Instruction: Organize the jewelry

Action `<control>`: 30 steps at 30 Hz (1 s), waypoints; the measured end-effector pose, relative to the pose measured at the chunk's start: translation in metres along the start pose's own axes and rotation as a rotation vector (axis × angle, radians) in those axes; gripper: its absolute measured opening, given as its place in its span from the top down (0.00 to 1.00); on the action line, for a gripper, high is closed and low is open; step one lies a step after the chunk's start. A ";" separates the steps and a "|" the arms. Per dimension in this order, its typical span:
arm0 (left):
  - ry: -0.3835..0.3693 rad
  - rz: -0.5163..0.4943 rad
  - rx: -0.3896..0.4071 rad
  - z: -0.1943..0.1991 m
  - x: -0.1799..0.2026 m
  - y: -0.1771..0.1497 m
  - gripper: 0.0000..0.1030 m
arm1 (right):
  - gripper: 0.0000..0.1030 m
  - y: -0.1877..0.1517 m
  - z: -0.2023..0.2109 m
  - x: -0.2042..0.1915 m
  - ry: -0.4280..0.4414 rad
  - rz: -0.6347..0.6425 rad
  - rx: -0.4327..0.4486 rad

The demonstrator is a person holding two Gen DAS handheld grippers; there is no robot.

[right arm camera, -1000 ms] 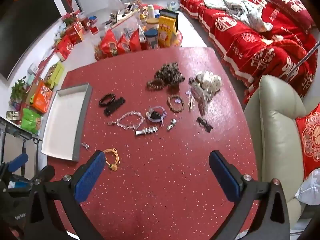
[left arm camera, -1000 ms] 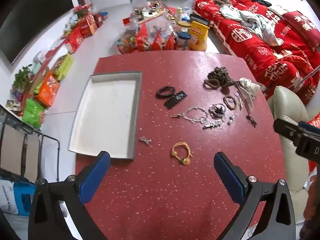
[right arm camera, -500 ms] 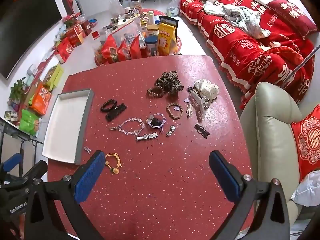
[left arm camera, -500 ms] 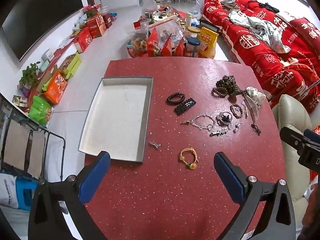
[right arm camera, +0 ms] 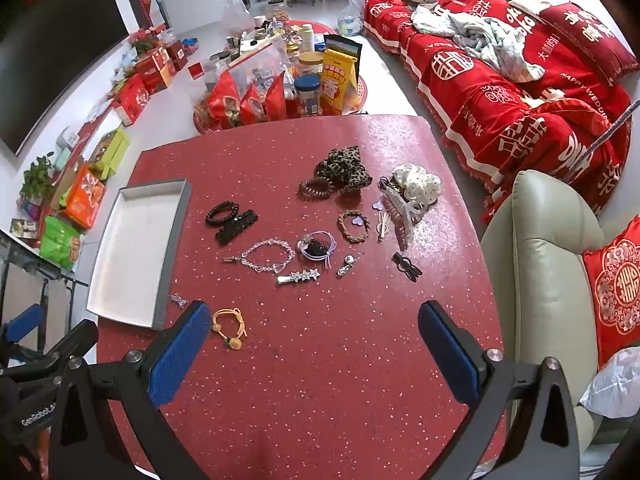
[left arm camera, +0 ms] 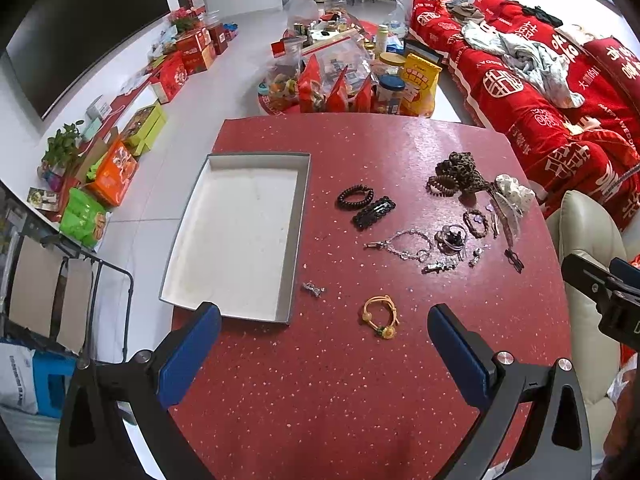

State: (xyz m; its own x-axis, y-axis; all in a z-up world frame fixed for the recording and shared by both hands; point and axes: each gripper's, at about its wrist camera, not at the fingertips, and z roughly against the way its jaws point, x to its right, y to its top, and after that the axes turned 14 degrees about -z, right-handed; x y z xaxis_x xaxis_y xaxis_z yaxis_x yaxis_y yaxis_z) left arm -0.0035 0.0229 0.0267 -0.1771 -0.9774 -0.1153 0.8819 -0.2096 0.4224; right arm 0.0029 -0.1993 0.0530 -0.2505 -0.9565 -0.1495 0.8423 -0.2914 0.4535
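Jewelry (right arm camera: 276,256) scattered on red table (right arm camera: 320,360), beside white tray (left arm camera: 236,236); left gripper (left arm camera: 324,344), right gripper (right arm camera: 314,340) both spread wide, holding nothing.

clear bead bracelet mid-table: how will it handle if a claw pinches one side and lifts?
The clear bead bracelet is a thin loop of small beads lying flat, so it would probably droop and swing rather than hold its shape. The glossy beads look slippery; a pinch may slide off. It likely weighs little, and its trailing clasp end could drag toward the star hair clip nearby.
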 end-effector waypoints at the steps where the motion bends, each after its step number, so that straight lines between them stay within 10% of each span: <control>1: 0.001 0.001 -0.001 -0.001 0.000 -0.001 0.00 | 0.00 0.000 0.000 0.000 0.001 0.000 0.000; 30: 0.008 0.005 -0.010 -0.003 -0.004 -0.002 0.00 | 0.00 0.001 0.000 -0.002 0.000 0.002 -0.003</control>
State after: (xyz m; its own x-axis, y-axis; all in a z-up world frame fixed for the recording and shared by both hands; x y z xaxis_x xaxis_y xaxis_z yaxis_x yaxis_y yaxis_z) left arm -0.0035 0.0277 0.0234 -0.1696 -0.9781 -0.1203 0.8871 -0.2047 0.4137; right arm 0.0038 -0.1976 0.0539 -0.2492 -0.9570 -0.1485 0.8442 -0.2898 0.4509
